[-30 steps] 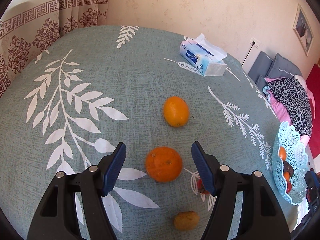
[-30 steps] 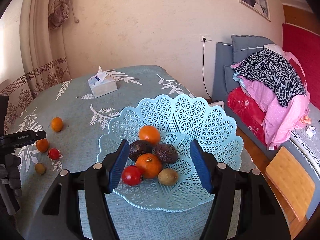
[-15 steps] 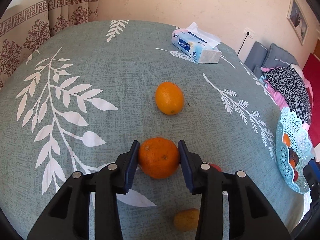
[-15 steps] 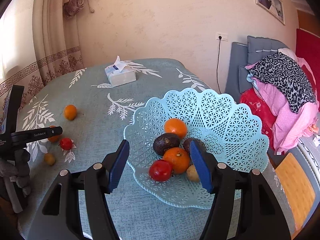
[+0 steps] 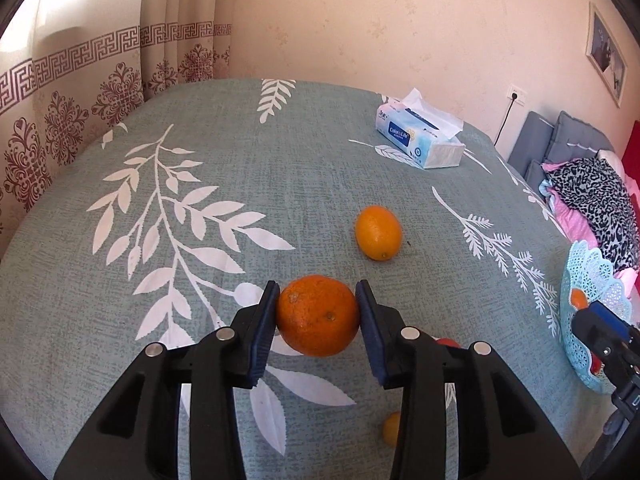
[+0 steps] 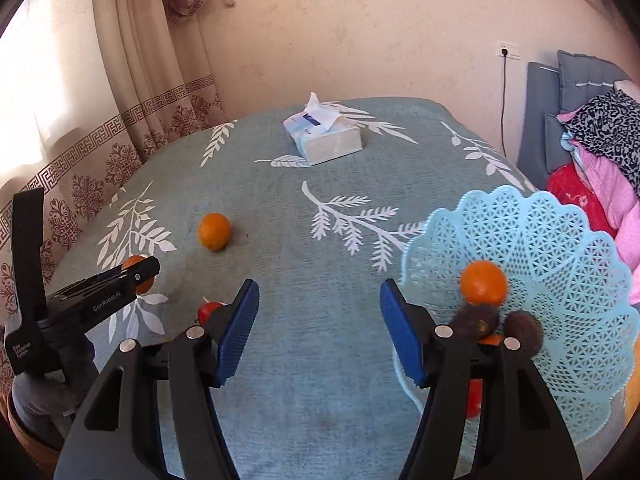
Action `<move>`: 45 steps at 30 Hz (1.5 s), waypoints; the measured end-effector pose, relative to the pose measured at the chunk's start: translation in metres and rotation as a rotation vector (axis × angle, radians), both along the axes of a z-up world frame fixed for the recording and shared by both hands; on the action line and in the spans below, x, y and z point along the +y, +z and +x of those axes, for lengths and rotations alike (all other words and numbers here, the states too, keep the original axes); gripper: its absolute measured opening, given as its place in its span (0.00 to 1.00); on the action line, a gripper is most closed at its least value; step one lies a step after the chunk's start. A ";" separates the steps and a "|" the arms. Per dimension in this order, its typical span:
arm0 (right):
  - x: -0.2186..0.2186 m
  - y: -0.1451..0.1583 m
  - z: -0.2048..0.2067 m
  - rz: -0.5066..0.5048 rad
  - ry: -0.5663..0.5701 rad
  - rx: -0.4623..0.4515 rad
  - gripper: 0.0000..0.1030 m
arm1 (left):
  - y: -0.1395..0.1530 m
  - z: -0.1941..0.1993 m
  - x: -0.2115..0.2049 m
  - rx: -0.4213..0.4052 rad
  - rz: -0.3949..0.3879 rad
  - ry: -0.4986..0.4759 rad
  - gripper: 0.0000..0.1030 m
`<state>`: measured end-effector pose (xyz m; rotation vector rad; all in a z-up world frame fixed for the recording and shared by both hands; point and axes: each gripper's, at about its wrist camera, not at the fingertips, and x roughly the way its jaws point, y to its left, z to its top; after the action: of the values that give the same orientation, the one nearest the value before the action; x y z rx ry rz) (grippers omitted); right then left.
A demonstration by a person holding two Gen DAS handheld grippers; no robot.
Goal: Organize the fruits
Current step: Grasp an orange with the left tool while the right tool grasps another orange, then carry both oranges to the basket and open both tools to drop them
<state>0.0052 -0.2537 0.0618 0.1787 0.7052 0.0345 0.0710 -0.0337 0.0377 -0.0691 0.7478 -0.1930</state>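
Oranges are being gathered: one orange [image 5: 318,314] is clamped between the pads of the left gripper [image 5: 317,322] and seems lifted just off the table [image 5: 240,160], near its left edge. The basket [image 6: 560,248], at the right edge, lies well to the right of that fruit, so a rightward carry is called for. The right gripper [image 6: 320,330] is held apart and empty beside the basket. A second orange [image 5: 378,233] lies just beyond the held one.

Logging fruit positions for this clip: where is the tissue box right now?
The tissue box sits at the table's far side near the wall, beyond the loose orange in the left wrist view; the right wrist view shows it far centre.
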 end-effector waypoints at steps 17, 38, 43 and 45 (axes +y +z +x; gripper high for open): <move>0.091 -0.024 0.134 0.020 0.193 0.154 0.63 | -0.003 -0.002 0.031 0.003 -0.039 0.107 0.38; 0.103 -0.042 0.168 -0.058 0.189 0.236 0.37 | -0.009 0.001 0.038 0.032 -0.063 0.129 0.39; 0.092 -0.027 0.151 -0.044 0.174 0.209 0.37 | -0.007 -0.001 0.036 0.026 -0.064 0.117 0.39; 0.087 -0.020 0.143 -0.044 0.168 0.198 0.37 | -0.007 -0.002 0.035 0.023 -0.064 0.112 0.39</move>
<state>0.1478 -0.1669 0.0419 0.0806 0.9167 0.1636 0.0694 0.0014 0.0309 -0.1741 0.7581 -0.1097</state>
